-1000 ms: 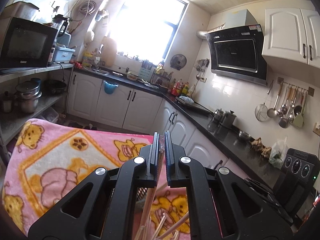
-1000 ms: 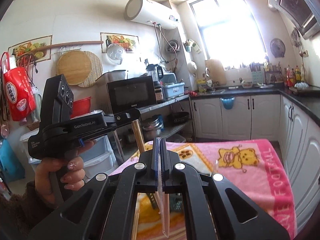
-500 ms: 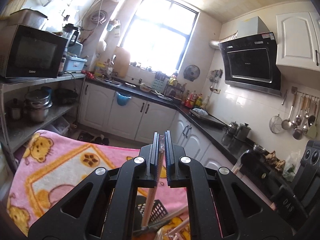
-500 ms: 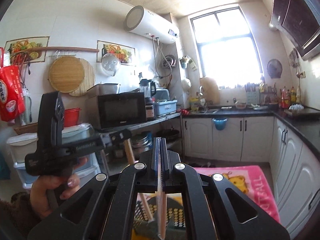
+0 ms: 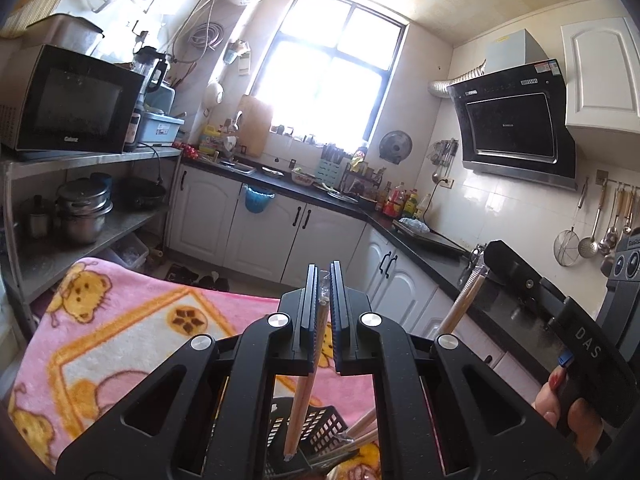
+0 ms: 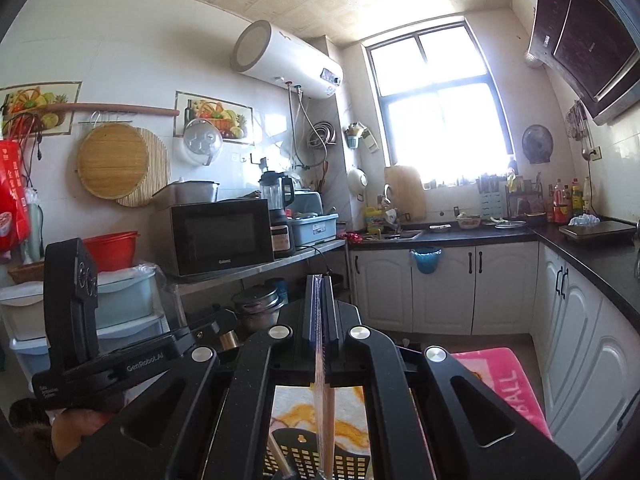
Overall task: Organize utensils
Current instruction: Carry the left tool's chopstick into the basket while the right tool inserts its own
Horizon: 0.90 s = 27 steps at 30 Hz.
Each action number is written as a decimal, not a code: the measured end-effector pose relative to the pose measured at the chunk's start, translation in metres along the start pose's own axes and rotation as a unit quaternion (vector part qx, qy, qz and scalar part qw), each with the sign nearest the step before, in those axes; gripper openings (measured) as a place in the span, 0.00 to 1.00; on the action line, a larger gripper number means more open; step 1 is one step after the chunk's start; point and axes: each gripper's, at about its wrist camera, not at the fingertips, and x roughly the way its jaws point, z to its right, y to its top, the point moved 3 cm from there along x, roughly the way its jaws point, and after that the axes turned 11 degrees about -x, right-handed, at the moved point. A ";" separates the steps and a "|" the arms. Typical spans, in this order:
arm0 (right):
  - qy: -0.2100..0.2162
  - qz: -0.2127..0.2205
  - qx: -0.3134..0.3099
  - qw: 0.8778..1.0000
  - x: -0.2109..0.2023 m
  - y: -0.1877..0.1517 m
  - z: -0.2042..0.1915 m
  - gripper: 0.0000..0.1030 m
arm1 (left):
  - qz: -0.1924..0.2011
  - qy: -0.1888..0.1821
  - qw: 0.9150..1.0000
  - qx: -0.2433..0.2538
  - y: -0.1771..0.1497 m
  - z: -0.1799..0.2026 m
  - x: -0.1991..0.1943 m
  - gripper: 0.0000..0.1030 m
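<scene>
My left gripper (image 5: 323, 304) is shut on a wrapped pair of wooden chopsticks (image 5: 302, 396) that hangs down over a black perforated utensil basket (image 5: 316, 432). More chopsticks (image 5: 362, 434) lie in the basket. My right gripper (image 6: 320, 308) is shut on another wrapped pair of chopsticks (image 6: 325, 424), held upright above the same basket (image 6: 352, 460). Each gripper shows in the other's view, the right one (image 5: 480, 276) at right with its chopsticks, the left one (image 6: 224, 330) at left.
The basket sits on a pink cartoon-bear blanket (image 5: 120, 344). White cabinets with a dark counter (image 5: 420, 240) run along the back and right. A steel shelf with a microwave (image 5: 68, 100) and pots (image 5: 84, 212) stands at left.
Both grippers have tilted upward and lifted, so more wall and ceiling show. Each still holds its chopsticks. The basket has come into view below them.
</scene>
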 end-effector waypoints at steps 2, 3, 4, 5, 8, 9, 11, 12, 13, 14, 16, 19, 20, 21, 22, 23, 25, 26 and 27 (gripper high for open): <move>-0.002 -0.007 0.000 1.000 0.004 -0.006 0.000 0.02 | -0.001 0.003 1.000 0.000 -0.004 -0.002 0.003 0.03; -0.002 -0.008 0.001 1.000 0.005 -0.008 0.000 0.02 | -0.002 0.003 1.000 0.001 -0.005 -0.002 0.003 0.03; -0.002 -0.011 0.001 1.000 0.006 -0.011 0.001 0.02 | -0.003 0.005 1.000 0.002 -0.006 -0.002 0.004 0.03; -0.002 -0.013 0.001 1.000 0.006 -0.014 -0.001 0.02 | -0.002 0.007 1.000 0.004 -0.008 -0.003 0.005 0.03; -0.003 -0.018 0.001 1.000 0.009 -0.020 -0.002 0.02 | -0.006 0.009 1.000 0.006 -0.014 -0.004 0.007 0.03; -0.002 -0.019 0.001 1.000 0.010 -0.021 -0.002 0.03 | -0.006 0.010 1.000 0.006 -0.015 -0.005 0.008 0.03; -0.003 -0.022 0.004 1.000 0.012 -0.024 -0.003 0.03 | -0.009 0.011 1.000 0.006 -0.018 -0.007 0.009 0.03; -0.003 -0.023 0.004 1.000 0.013 -0.025 -0.003 0.03 | -0.011 0.010 1.000 0.004 -0.019 -0.008 0.010 0.03; -0.004 -0.024 0.005 1.000 0.013 -0.027 -0.003 0.03 | -0.012 0.010 1.000 0.003 -0.020 -0.008 0.010 0.03; -0.005 -0.026 0.005 1.000 0.014 -0.028 -0.004 0.03 | -0.013 0.010 1.000 0.004 -0.021 -0.009 0.011 0.03; -0.004 -0.027 0.006 1.000 0.015 -0.031 -0.004 0.03 | -0.015 0.011 1.000 0.005 -0.024 -0.009 0.012 0.03; -0.007 -0.033 0.007 0.999 0.018 -0.037 -0.005 0.03 | -0.020 0.011 1.000 0.004 -0.028 -0.011 0.014 0.03; -0.007 -0.035 0.009 0.999 0.020 -0.039 -0.005 0.03 | -0.023 0.011 1.000 0.004 -0.030 -0.012 0.015 0.03; -0.008 -0.037 0.010 0.999 0.020 -0.041 -0.005 0.03 | -0.025 0.011 1.000 0.004 -0.032 -0.012 0.015 0.03; -0.008 -0.039 0.011 0.999 0.021 -0.042 -0.004 0.03 | -0.026 0.011 1.000 0.004 -0.033 -0.013 0.015 0.03; -0.009 -0.040 0.012 0.999 0.021 -0.044 -0.004 0.03 | -0.028 0.011 1.000 0.005 -0.035 -0.013 0.016 0.03; -0.008 -0.044 0.015 0.999 0.022 -0.048 -0.005 0.03 | -0.031 0.010 0.999 0.005 -0.038 -0.014 0.016 0.03; -0.009 -0.046 0.016 0.999 0.023 -0.050 -0.005 0.03 | -0.033 0.011 0.999 0.005 -0.040 -0.015 0.016 0.03; -0.009 -0.048 0.017 0.999 0.023 -0.051 -0.005 0.03 | -0.035 0.010 0.999 0.004 -0.041 -0.015 0.016 0.03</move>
